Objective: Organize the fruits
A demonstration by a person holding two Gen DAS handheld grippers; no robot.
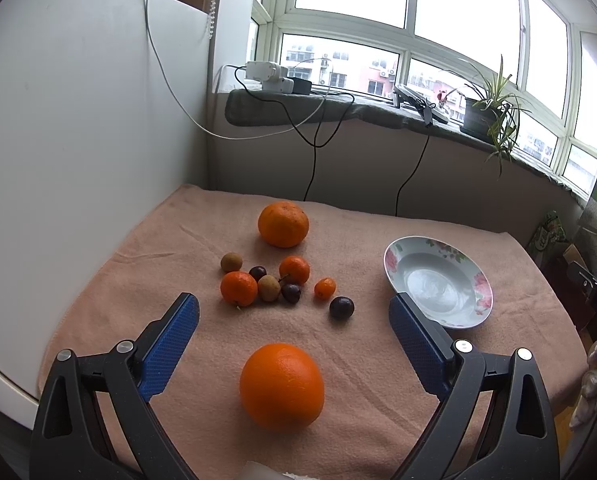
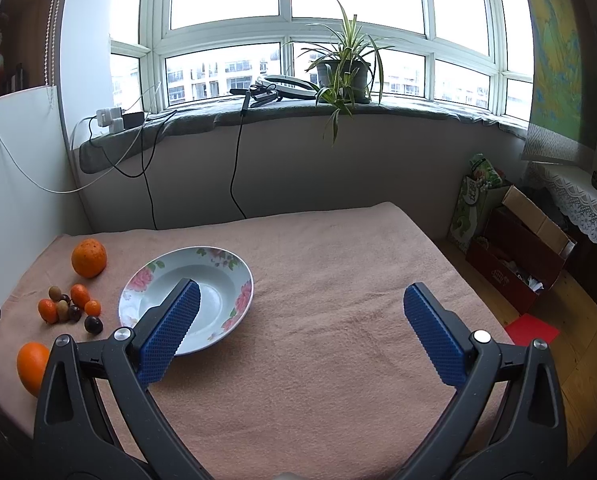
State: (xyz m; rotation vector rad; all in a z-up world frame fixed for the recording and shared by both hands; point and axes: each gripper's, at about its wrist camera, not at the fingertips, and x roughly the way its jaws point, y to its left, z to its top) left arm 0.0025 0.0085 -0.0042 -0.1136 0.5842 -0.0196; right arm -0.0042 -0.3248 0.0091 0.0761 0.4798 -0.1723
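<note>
The left tongs [image 1: 294, 312] hang wide open over the pink towel [image 1: 358, 360] that covers the counter, and they hold nothing. A large orange [image 1: 281, 386] lies on the towel between their two blue pads, near to the camera, and touches neither pad. The right tongs [image 2: 301, 302] are wide open also and empty; below them is only bare towel, and their left pad stands in front of the flowered plate [image 2: 234, 276]. The plate is empty and lies flat on the towel, to the right of the fruits. Farther than the large orange is a small group of fruits: a dark plum [image 1: 341, 307] a little apart on the right, a very small orange fruit [image 1: 324, 288], two more dark plums [image 1: 291, 292], a mandarin [image 1: 238, 288] on the left, two brownish small fruits [image 1: 268, 288], and another mandarin [image 1: 294, 269] behind. Most of them lie close together or touch. Beyond the group, alone, rests a big tangerine [image 1: 283, 224] with rough skin. At the far side is the windowsill [image 2: 418, 110] with a potted spider plant [image 2: 344, 70], white chargers [image 1: 268, 76] and cables that hang down. On the floor at the right stands an open cardboard box [image 2: 518, 264].
</note>
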